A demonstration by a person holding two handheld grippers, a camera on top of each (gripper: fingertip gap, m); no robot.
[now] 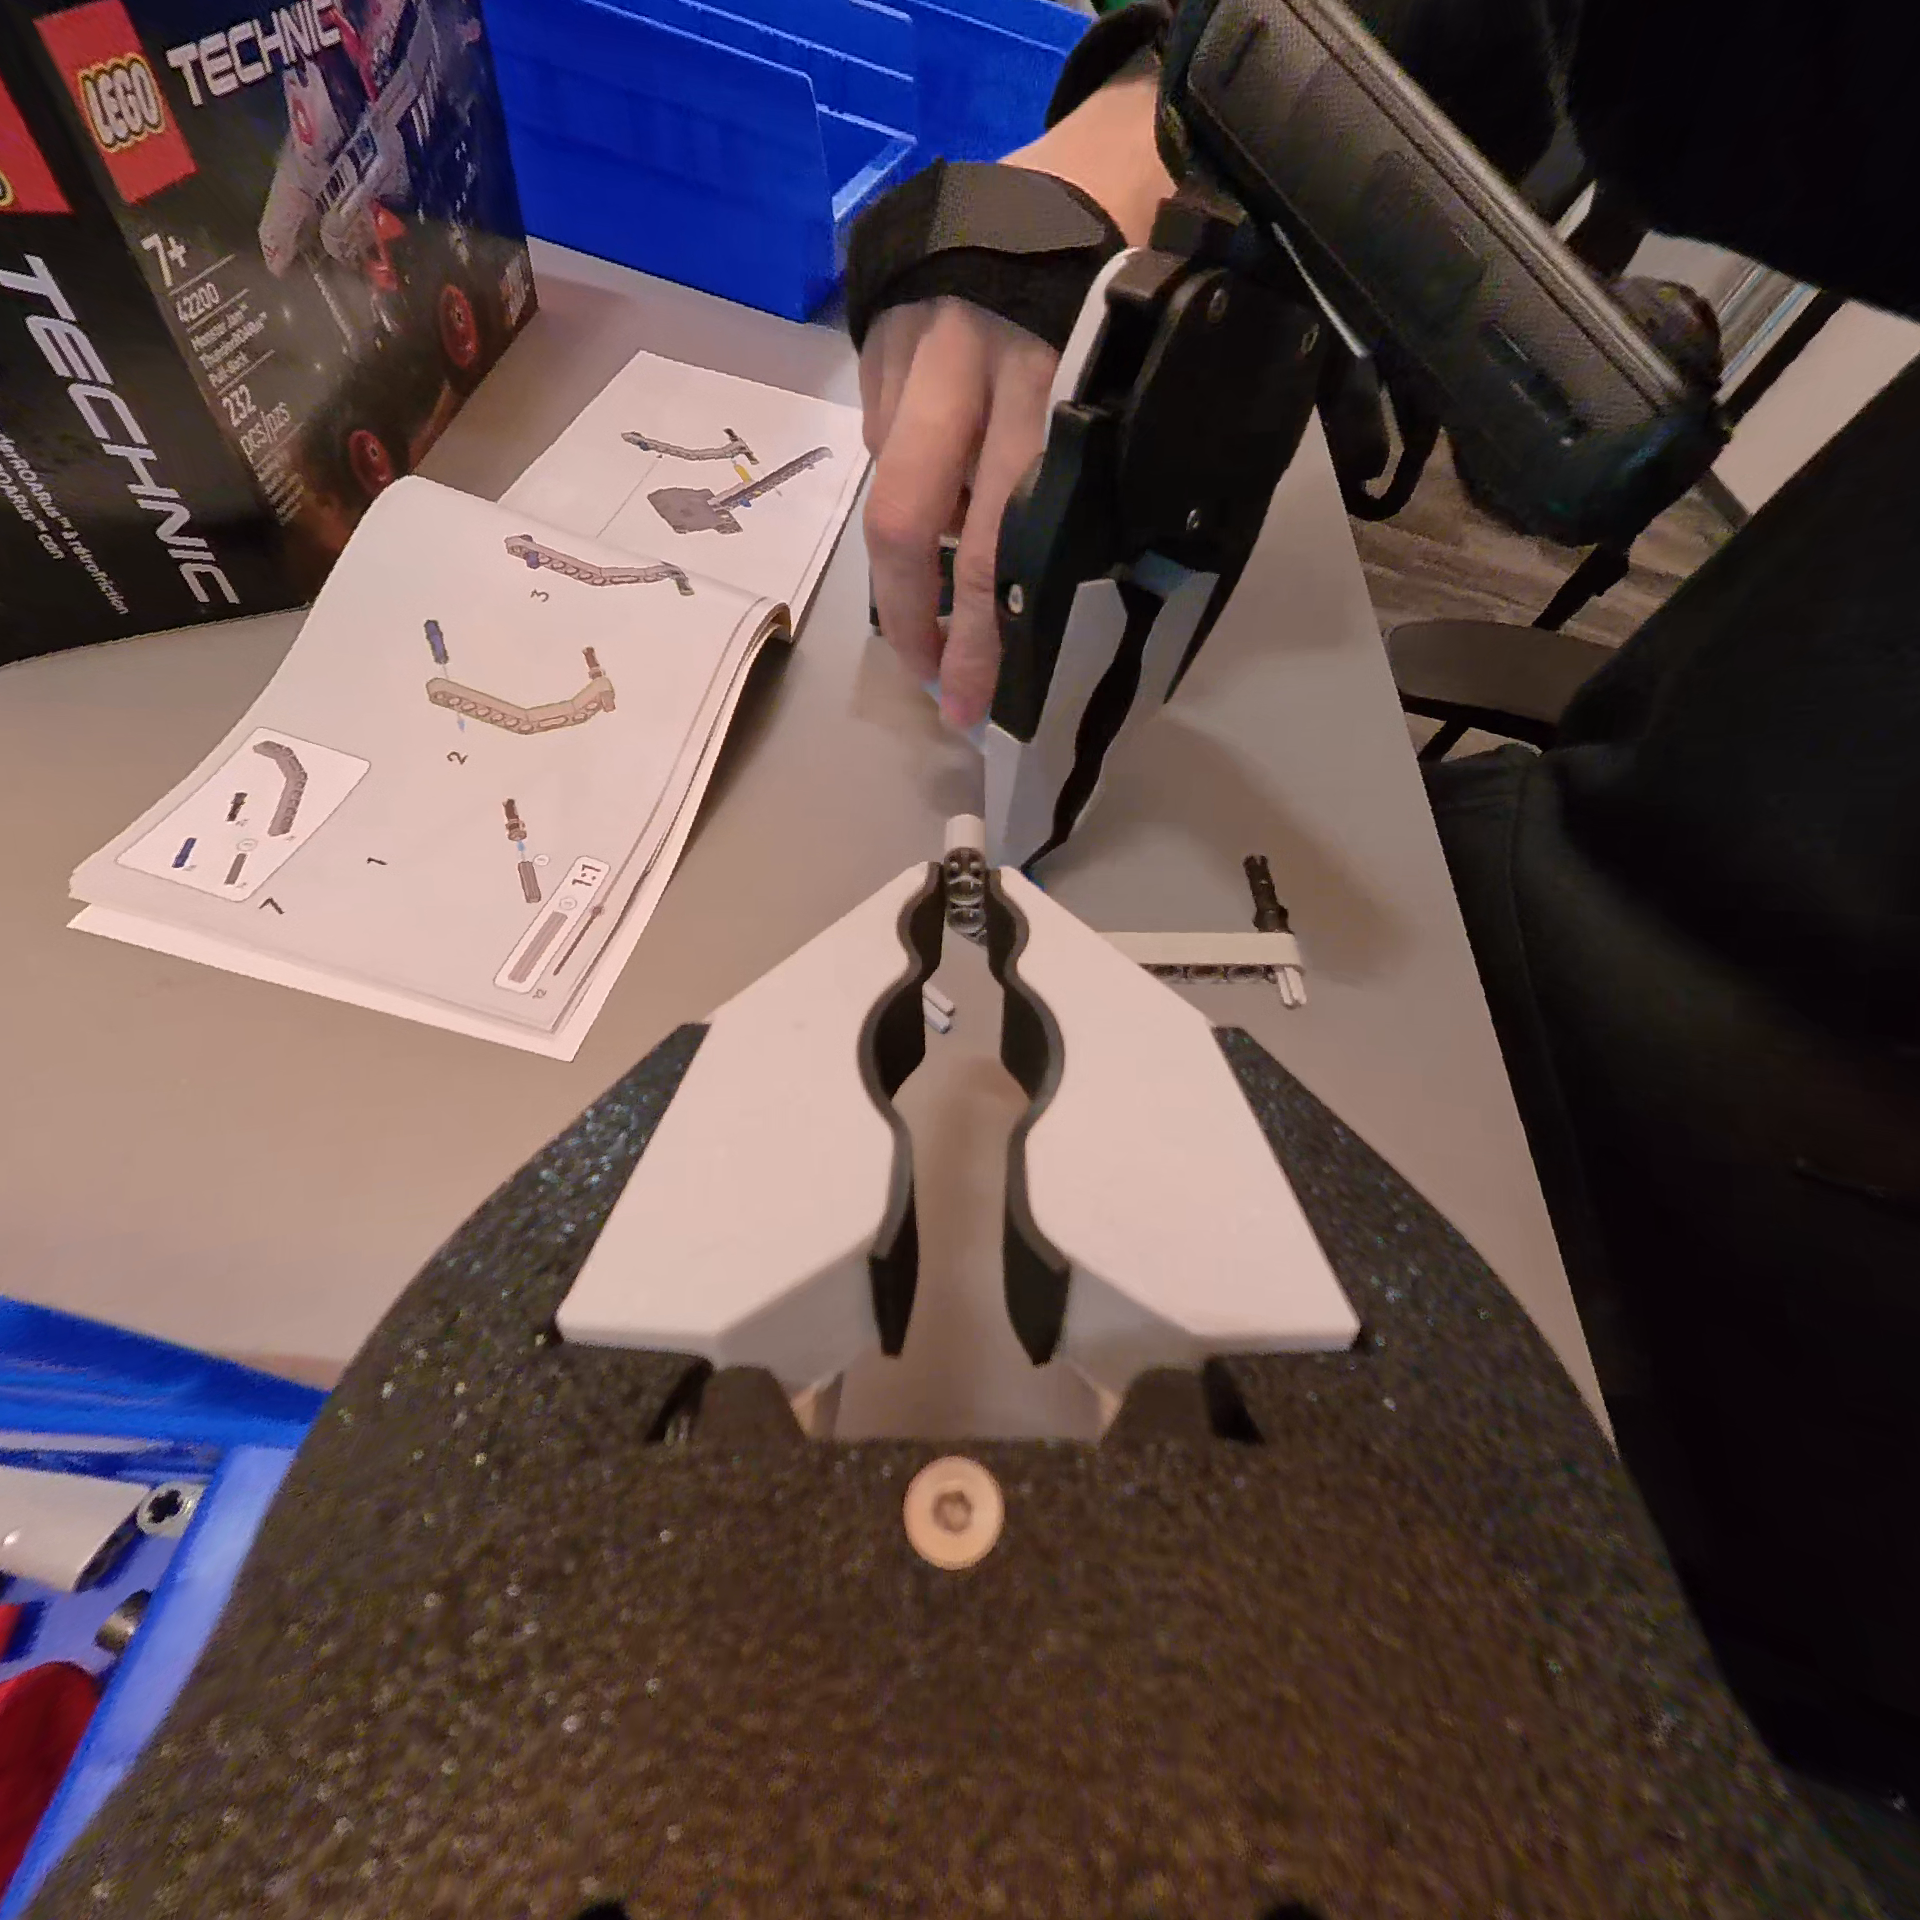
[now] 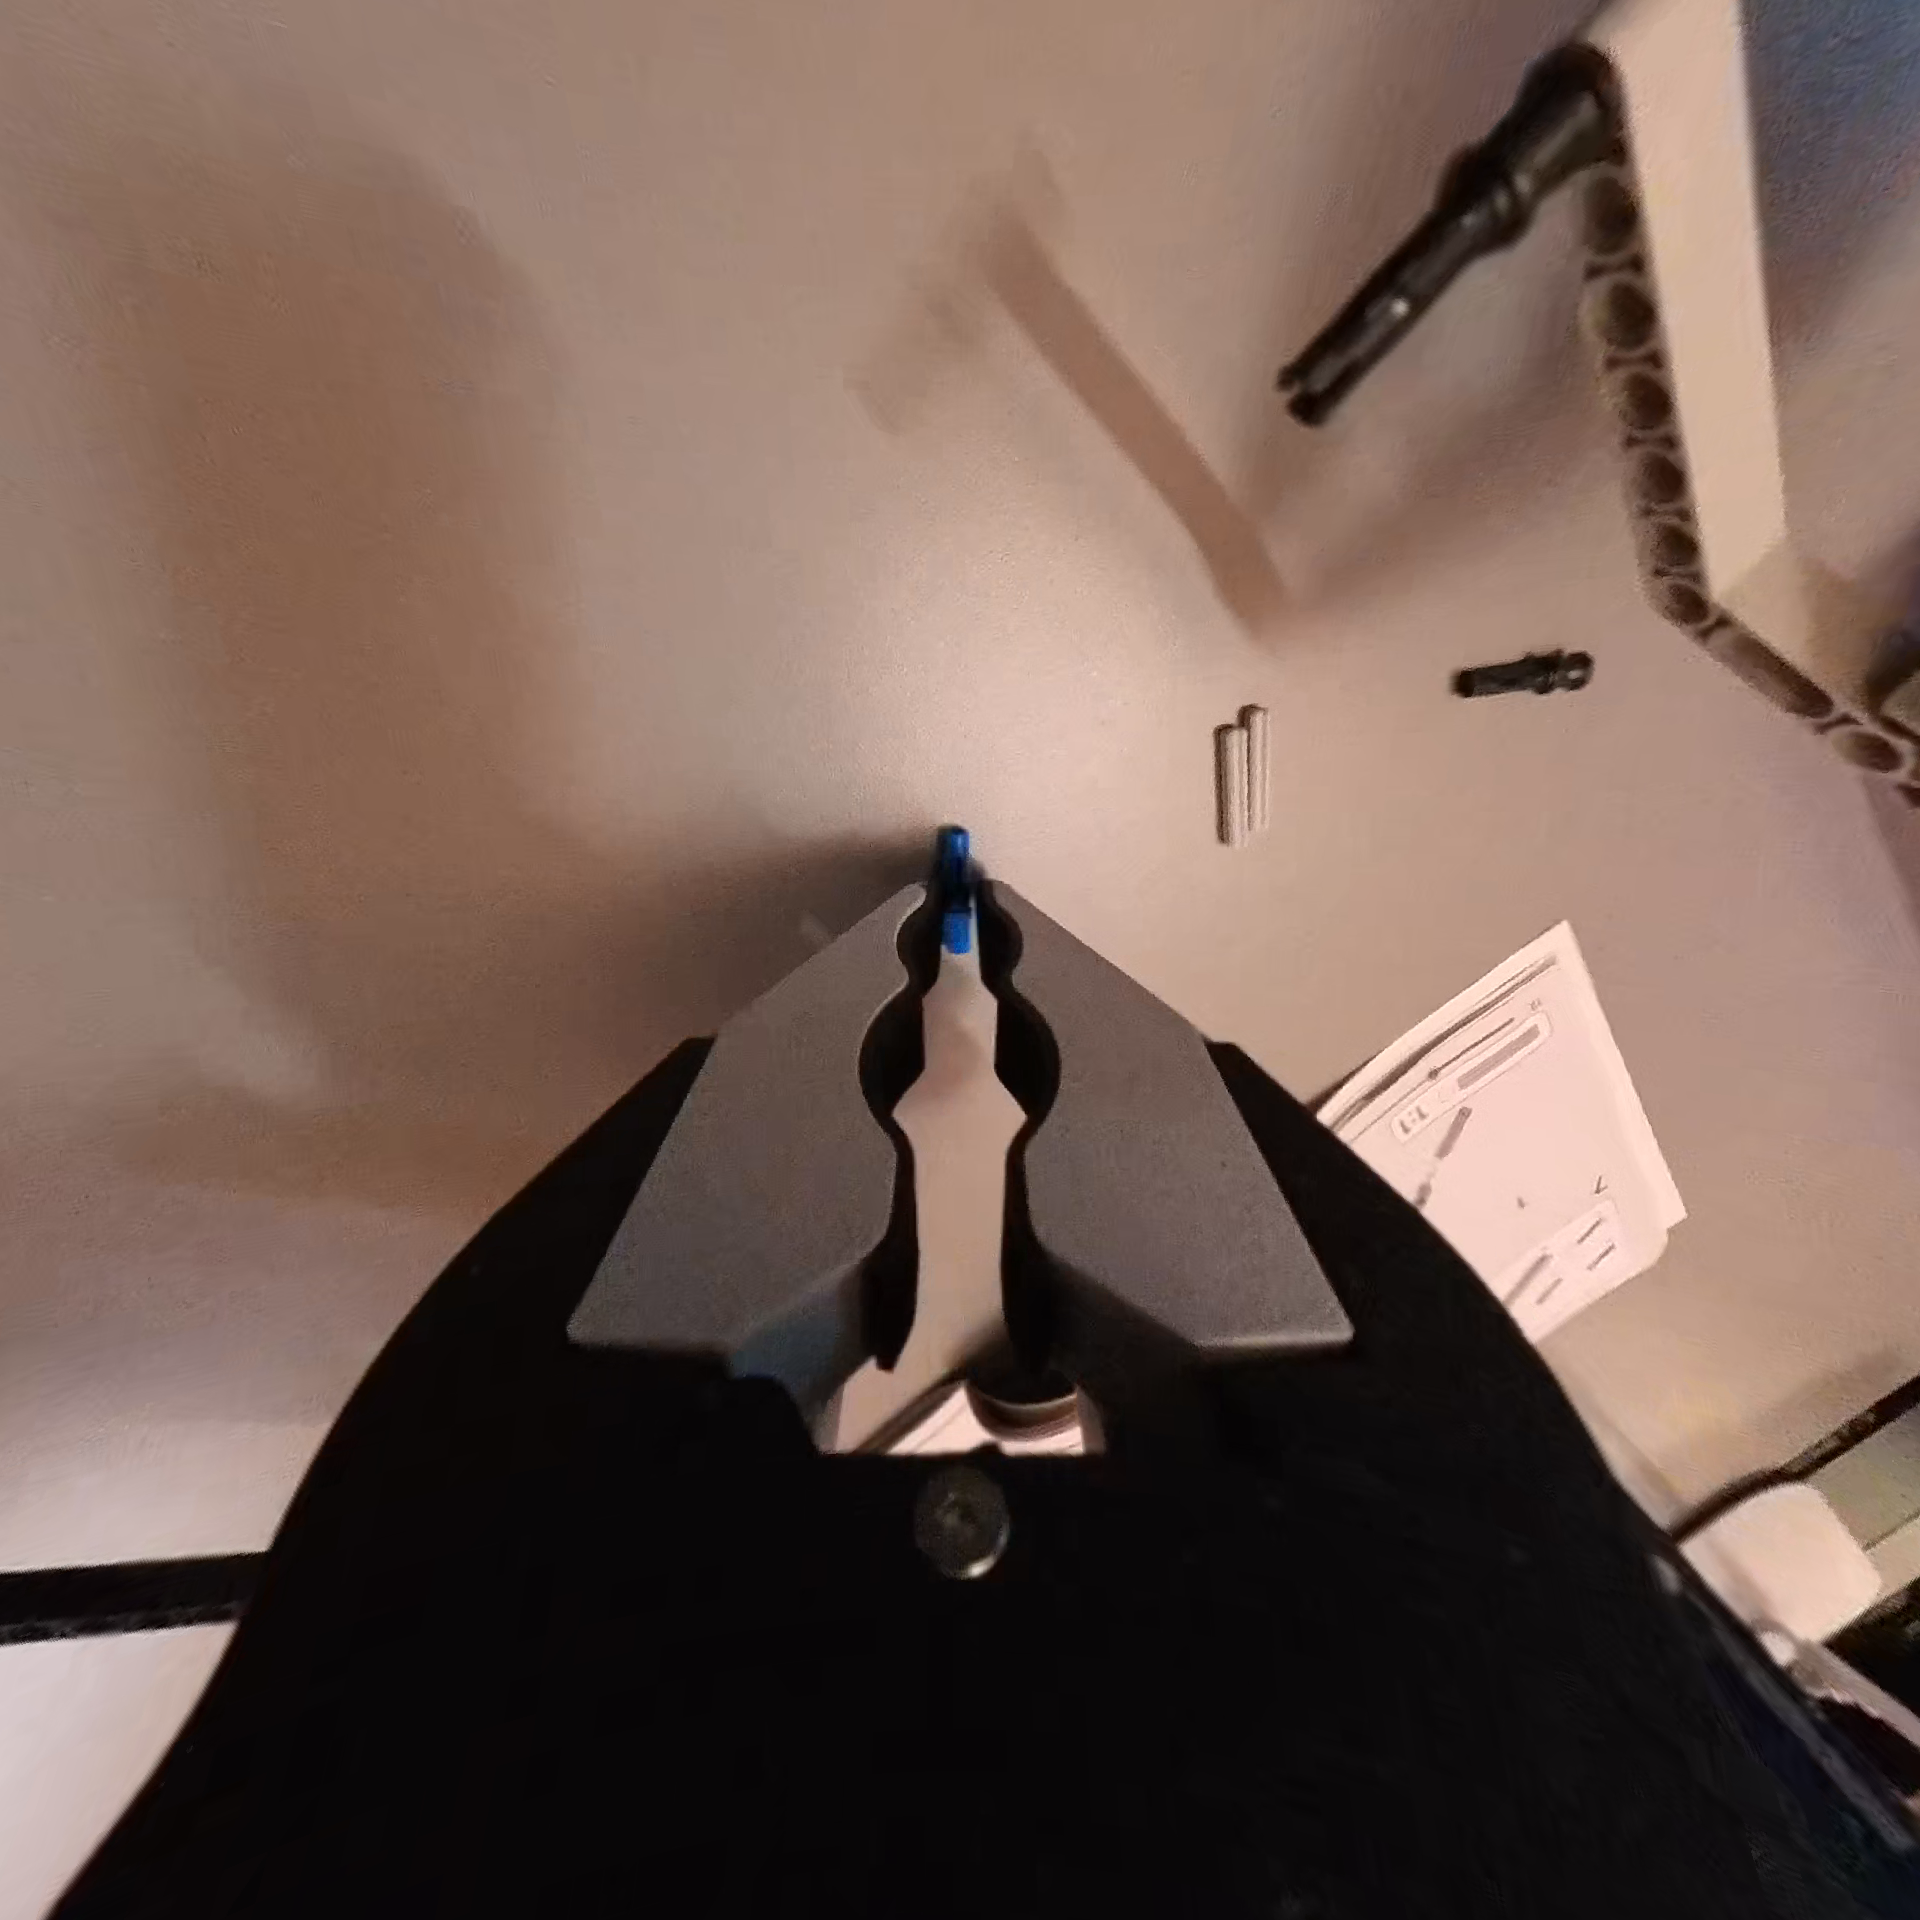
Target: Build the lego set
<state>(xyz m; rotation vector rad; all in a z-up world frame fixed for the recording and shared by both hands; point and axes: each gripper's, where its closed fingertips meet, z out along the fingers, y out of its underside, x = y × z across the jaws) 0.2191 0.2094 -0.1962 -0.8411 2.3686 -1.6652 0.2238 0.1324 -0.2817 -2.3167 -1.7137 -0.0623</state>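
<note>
My left gripper point(image 1: 966, 883) is shut on a small dark pin point(image 1: 966, 896) with a light grey sleeve point(image 1: 963, 831) on its far end, held above the table. My right gripper point(image 2: 952, 894) is shut on a small blue pin point(image 2: 952, 883). In the left wrist view the right gripper point(image 1: 1023, 857) points down at the table just beyond my left fingertips. A white beam with a row of holes point(image 1: 1216, 948) point(image 2: 1652, 457) lies on the table with a long black pin point(image 1: 1265, 896) point(image 2: 1434, 239) stuck in one end.
Two short grey axles point(image 2: 1242, 774) point(image 1: 938, 1008) and a loose black pin point(image 2: 1522, 677) lie on the table. The open instruction booklet point(image 1: 416, 790) point(image 2: 1507, 1122) lies left, with the set's box point(image 1: 208, 312) and blue bins point(image 1: 727, 135) behind. A blue parts tray point(image 1: 208, 1507) sits near left. The tips of one gripper are about 12 centimetres away from the tips of the other.
</note>
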